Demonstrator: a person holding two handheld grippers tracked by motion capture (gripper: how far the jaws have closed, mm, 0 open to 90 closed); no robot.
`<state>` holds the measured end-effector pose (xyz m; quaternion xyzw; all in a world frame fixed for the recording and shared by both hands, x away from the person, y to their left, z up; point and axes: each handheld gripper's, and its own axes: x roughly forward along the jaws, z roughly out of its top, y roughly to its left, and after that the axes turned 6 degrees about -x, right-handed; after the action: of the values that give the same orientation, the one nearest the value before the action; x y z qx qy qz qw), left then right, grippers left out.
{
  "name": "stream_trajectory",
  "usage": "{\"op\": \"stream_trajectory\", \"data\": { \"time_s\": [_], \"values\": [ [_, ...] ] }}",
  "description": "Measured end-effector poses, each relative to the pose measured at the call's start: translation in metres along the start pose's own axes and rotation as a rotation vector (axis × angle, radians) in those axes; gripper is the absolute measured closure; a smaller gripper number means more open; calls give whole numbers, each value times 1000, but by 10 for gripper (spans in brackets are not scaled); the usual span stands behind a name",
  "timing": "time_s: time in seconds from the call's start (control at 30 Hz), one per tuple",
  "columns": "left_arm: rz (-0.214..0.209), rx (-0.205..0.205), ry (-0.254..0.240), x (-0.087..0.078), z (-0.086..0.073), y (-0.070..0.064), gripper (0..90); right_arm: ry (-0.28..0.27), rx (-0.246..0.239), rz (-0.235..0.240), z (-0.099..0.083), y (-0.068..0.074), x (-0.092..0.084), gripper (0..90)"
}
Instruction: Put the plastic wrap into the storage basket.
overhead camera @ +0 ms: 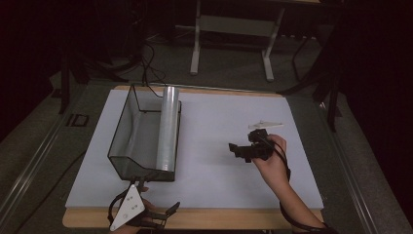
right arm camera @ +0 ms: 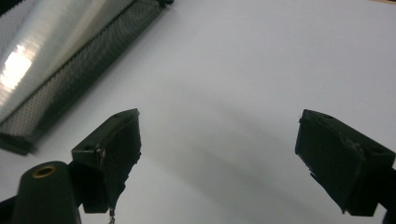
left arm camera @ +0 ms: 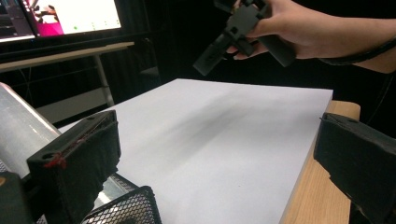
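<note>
No writing is legible anywhere; the right gripper [overhead camera: 239, 149], jaws spread and empty, hovers over the white sheet-covered table [overhead camera: 214, 161] beside the black mesh basket [overhead camera: 127, 130] holding a clear film roll [overhead camera: 168, 127], and the left gripper [overhead camera: 168, 210] is spread too

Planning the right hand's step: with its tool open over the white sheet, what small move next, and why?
Probably carry the right tool leftward toward the roll lying on the mesh tray's right rim. Its jaws stand open with nothing between them, bare white sheet below, and the roll is the nearest thing they point at.
</note>
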<state>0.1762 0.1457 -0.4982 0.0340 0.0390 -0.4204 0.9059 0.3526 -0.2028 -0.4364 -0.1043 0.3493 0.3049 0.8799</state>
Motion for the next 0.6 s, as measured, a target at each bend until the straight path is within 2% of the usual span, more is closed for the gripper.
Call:
{"op": "stream_trajectory", "data": {
  "time_s": [0.13,0.17,0.23,0.6],
  "values": [
    [3,-1,0,0,0,0,12,-14,1,-2,-8,-2,-5,140],
    [2,0,0,0,0,0,12,-46,5,-4,-16,-4,-10,138],
    [3,2,-1,-1,0,0,12,-54,-1,-4,-22,-5,-13,138],
    [-4,1,4,-1,0,0,12,-47,-3,-38,-48,-12,-26,139]
  ]
}}
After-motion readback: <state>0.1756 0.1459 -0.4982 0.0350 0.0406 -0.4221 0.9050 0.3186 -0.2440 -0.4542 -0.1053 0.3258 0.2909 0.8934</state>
